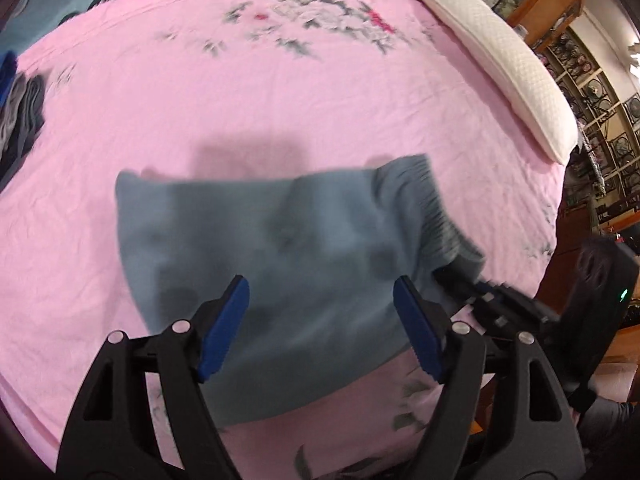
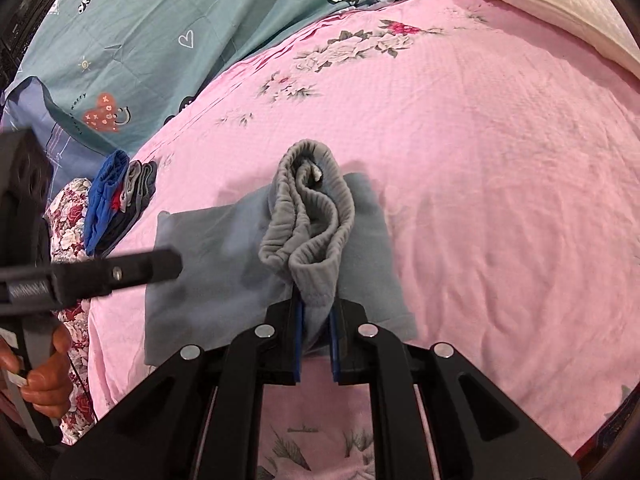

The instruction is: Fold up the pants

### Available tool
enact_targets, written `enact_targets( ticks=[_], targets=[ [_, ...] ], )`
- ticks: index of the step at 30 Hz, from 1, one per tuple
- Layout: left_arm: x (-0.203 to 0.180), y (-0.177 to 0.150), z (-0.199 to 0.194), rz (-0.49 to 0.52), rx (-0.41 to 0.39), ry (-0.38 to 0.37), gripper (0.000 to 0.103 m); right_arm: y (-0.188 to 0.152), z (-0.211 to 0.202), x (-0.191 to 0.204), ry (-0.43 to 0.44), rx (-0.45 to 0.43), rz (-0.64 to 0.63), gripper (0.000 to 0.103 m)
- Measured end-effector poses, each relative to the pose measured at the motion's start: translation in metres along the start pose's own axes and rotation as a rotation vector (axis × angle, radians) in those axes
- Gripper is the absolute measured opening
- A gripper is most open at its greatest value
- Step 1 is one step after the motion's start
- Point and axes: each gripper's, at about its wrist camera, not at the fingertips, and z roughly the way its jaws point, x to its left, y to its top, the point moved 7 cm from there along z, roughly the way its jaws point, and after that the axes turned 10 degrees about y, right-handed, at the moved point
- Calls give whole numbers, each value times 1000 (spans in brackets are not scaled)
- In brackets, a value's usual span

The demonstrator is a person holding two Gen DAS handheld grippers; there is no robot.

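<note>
Left wrist view: the left claw (image 1: 321, 322) stands wide apart, blue pads (image 1: 224, 332) clear of the cloth, nothing gripped. The grey-blue pants (image 1: 276, 264) lie folded flat on the pink floral bedsheet (image 1: 280, 112), directly ahead of the claw and partly between its fingers. The ribbed waistband (image 1: 424, 204) sits at about 2 o'clock from the pants' centre, lifted toward the right claw (image 1: 480, 292), which enters from 4 o'clock. A white pillow (image 1: 500, 64) lies along the bed edge at 2 o'clock. This view is somewhat motion-blurred.

Right wrist view: the right claw (image 2: 316, 340) is nearly closed, pinching the bunched waistband (image 2: 308, 216) between its pads; the band rises in folds above the flat part of the pants (image 2: 208, 264). The left claw's finger (image 2: 136, 268) reaches in from 9 o'clock, over the pants' left portion. A hand (image 2: 44, 372) grips its handle at 8 o'clock. A stack of folded garments (image 2: 116, 200) lies at 10 o'clock, apart from the pants. A teal patterned quilt (image 2: 160, 20) lies at 11 o'clock.
</note>
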Motion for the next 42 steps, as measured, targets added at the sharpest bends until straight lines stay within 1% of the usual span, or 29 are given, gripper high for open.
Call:
enact_targets(
  ticks=[4, 8, 10, 12, 16, 18, 19, 20, 22, 24, 27, 30, 32, 33, 34, 35, 36, 37, 38, 39, 40, 41, 42],
  targets=[
    [14, -20, 20, 7, 40, 37, 76, 1, -3, -6, -21, -2, 24, 10],
    [18, -33, 36, 50, 44, 61, 76, -2, 0, -8, -33, 14, 38, 10],
    [17, -35, 39, 75, 30, 79, 78, -5, 1, -11, -42, 23, 49, 11],
    [15, -36, 39, 84, 23, 77, 83, -7, 0, -14, -47, 26, 67, 11],
    [13, -38, 37, 89, 4, 80, 84, -11, -5, -20, -50, 35, 104, 17],
    [13, -39, 36, 86, -7, 75, 85, -11, -15, -24, -66, 30, 136, 24],
    [13, -39, 36, 80, -14, 69, 86, -12, -23, -28, -83, 16, 156, 34],
    [12, -40, 36, 78, -19, 66, 87, -11, -34, -31, -109, -12, 174, 39],
    [11, -41, 36, 77, -36, 60, 89, -2, -54, -31, -133, -73, 179, 39],
    [11, -44, 35, 79, -58, 61, 91, 11, -63, -15, -114, -110, 124, 39],
    [12, -46, 33, 78, -82, 64, 91, 27, -47, 20, -58, -90, -2, 39],
    [14, -48, 30, 70, -83, 59, 91, 36, -11, 55, -1, -38, -134, 39],
    [15, -50, 25, 65, -83, 49, 91, 40, 14, 63, 30, -14, -176, 39],
    [13, -51, 25, 61, -84, 44, 91, 41, 27, 58, 30, 6, -176, 39],
    [14, -52, 23, 56, -85, 36, 91, 42, 39, 47, 3, 23, -170, 39],
    [17, -54, 19, 48, -88, 25, 91, 42, 52, 26, -54, 43, -142, 39],
    [20, -56, 15, 40, -90, 15, 91, 39, 60, 7, -69, 55, -106, 38],
    [24, -59, 11, 27, -93, 7, 91, 39, 59, -4, -28, 35, -81, 30],
    [29, -62, 7, 15, -95, 8, 91, 39, 58, -7, -14, 44, -77, 24],
    [39, -67, 1, -4, -100, 16, 91, 39, 55, -5, -11, 55, -79, 24],
    [50, -72, -8, -29, -110, 26, 91, 41, 49, 1, -18, 75, -74, 26],
    [61, -77, -15, -56, -119, 35, 91, 43, 44, 7, -10, 77, -66, 28],
    [76, -83, -22, -96, -127, 46, 91, 46, 38, 19, 28, 69, -64, 28]
  ],
)
